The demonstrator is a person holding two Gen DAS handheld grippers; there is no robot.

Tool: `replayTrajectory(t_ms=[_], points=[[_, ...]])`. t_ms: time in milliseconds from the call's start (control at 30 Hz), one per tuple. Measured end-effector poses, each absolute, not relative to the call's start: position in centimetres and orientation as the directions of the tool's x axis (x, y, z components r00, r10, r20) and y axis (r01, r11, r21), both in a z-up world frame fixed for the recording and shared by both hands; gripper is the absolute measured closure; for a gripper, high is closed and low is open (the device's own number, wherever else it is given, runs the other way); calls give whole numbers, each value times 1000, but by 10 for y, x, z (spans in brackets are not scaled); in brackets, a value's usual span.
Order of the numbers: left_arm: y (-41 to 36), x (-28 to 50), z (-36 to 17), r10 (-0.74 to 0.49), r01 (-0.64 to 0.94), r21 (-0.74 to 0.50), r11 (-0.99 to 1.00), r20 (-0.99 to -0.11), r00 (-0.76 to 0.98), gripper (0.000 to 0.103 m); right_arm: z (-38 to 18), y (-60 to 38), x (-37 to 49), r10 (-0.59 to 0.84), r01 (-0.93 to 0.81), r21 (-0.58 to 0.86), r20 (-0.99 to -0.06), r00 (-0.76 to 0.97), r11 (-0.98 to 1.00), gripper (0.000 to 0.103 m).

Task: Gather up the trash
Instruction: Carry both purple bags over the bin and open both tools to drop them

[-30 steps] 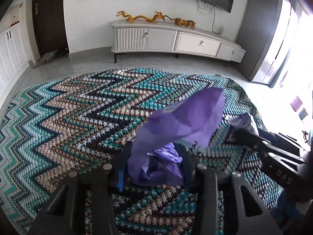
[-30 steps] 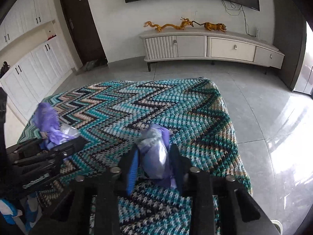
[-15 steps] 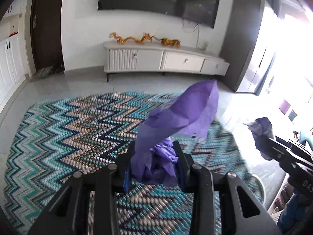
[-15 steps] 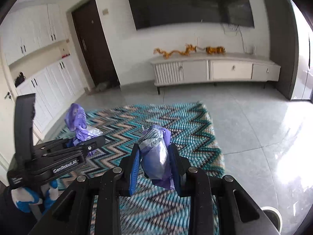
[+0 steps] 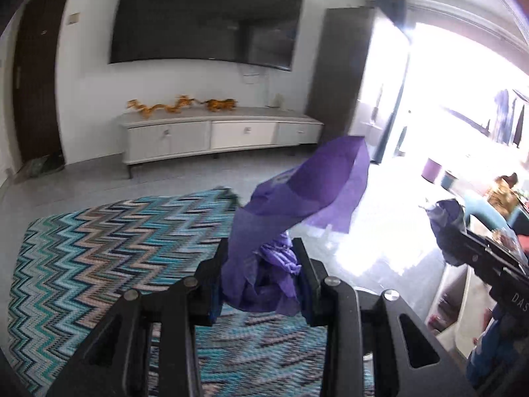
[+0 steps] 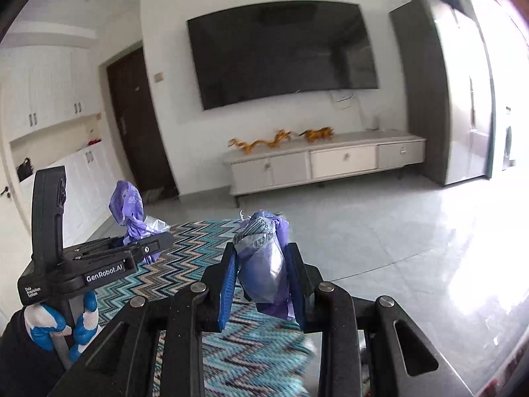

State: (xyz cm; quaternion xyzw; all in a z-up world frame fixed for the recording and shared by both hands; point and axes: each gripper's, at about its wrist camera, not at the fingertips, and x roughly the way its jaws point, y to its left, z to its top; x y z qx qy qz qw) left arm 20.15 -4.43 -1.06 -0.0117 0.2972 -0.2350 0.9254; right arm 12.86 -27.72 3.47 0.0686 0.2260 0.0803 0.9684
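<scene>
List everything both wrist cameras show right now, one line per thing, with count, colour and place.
purple plastic bag: one, purple, crumpled, clamped in the left gripper above the rug
wrapper bundle: one, purple and clear with print, clamped in the right gripper
zigzag rug: one, teal, tan and black, on the floor
TV cabinet: one, white, against the far wall
television: one, black, on the wall above the cabinet
dragon figurines: gold, on the cabinet top
door: one, dark brown, left of the television
left gripper: black, shut on the bag
right gripper: black, blue pads, shut on the bundle
gloved hand: blue and white, under the left gripper
</scene>
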Motion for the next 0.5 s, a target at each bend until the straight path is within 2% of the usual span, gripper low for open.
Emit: replayTrajectory(t_ms=[267,500], points=[[-140,172,-13,-529,563,-142,814,-582,618,69,31,-342,87,55,24,180,-417,907,983,76],[-215,175,-50,-526,644,-98,759,-676,516,69,-9,-403,83,-7,138,238,-481,876,962,76]])
